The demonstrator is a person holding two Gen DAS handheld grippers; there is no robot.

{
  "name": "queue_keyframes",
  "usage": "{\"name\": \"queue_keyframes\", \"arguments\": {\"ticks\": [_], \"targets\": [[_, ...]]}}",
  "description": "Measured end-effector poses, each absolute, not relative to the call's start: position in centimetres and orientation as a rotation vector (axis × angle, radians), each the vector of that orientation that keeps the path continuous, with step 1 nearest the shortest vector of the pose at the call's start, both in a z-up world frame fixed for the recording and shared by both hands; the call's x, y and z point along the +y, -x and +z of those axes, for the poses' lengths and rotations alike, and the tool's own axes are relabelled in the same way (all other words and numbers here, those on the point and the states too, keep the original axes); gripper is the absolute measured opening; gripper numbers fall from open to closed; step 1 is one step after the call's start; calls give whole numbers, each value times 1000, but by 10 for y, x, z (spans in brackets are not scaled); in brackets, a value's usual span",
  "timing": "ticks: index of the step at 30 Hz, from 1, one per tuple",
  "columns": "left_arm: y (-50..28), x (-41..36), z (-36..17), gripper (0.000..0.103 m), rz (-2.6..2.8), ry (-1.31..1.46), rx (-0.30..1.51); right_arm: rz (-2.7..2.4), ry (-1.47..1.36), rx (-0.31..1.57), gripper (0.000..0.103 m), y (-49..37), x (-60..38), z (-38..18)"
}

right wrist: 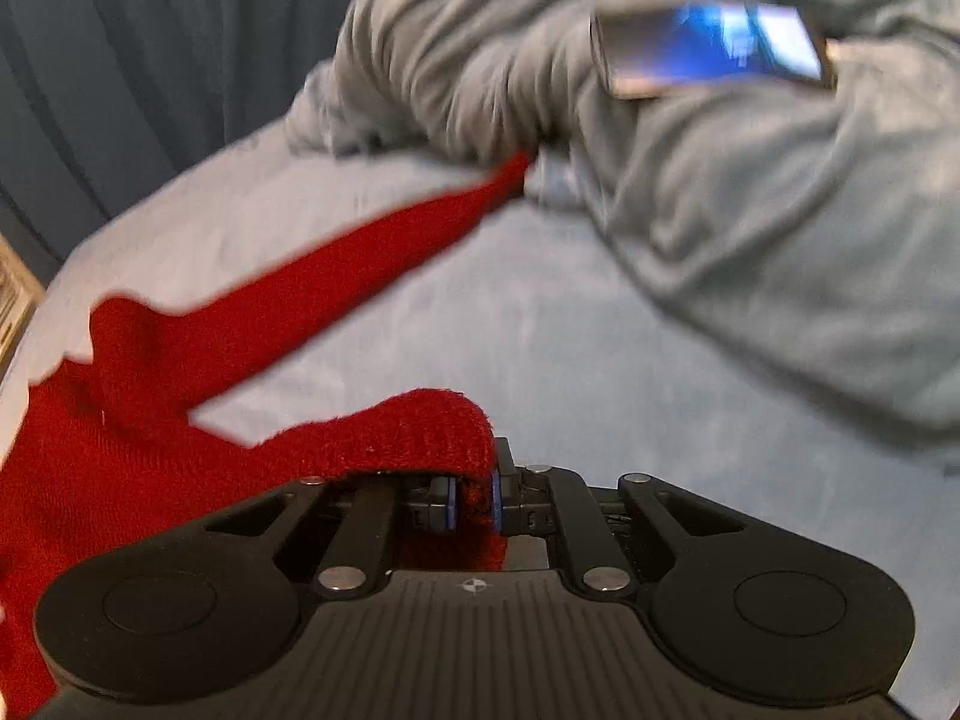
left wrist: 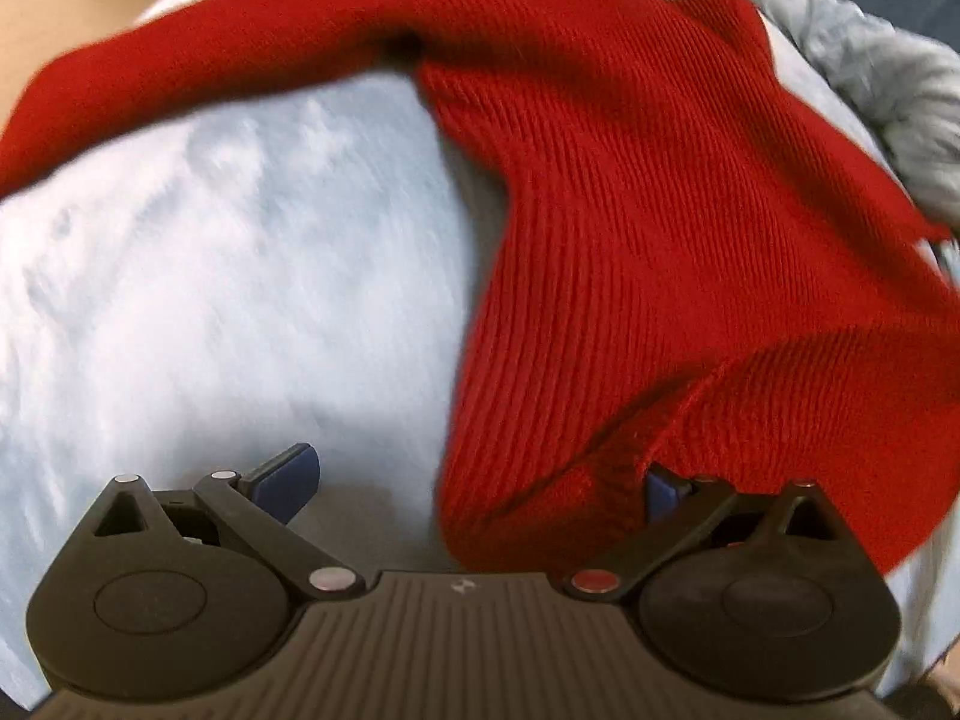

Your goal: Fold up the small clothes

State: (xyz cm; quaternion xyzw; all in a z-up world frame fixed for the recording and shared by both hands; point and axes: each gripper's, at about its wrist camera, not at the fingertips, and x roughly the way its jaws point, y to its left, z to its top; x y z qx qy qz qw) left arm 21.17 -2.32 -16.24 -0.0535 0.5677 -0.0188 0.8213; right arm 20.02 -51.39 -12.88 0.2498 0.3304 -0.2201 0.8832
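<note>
lying across a pale blue bedsheet (left wrist: pixel 210 270), the red knitted garment (left wrist: pixel 630 228) is a small ribbed sweater, half spread and half bunched. on the left side, the left gripper (left wrist: pixel 474 483) points steeply down at the bed with its jaws wide apart; one blue pad (left wrist: pixel 288 480) sits over bare sheet, the other is just at the edge of the knit's fold, not pressing on it as far as i can see. moving right, the red cloth runs out in a long sleeve (right wrist: pixel 360 252) whose cuff reaches a heap of grey-green blanket (right wrist: pixel 750 228), on which a phone (right wrist: pixel 714 48) rests. at the right, the right gripper (right wrist: pixel 474 495) has its jaws pinched together on a rolled edge of the sweater, with the fabric humping up over the fingers. the knit looks light, soft and stretchy, so it will likely sag and drag rather than hold a crease; taking it at a hem or a seam, with both corners held, seems the safest way to lay a clean fold.
</note>
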Motion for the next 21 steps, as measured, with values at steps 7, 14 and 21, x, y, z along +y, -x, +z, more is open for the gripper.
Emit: {"name": "queue_keyframes", "arguments": {"ticks": [7,14,21], "targets": [[-166,-44,-172,99,-19,-116,1144,-451,-515,688,10,-201,-522,-118],[-152,-24,-122,8,-129,-76,1033,-390,-411,818,10,-173,-485,-124],[-108,45,-13,7,-62,-171,815,-170,-242,768,9,-88,-413,-42]]}}
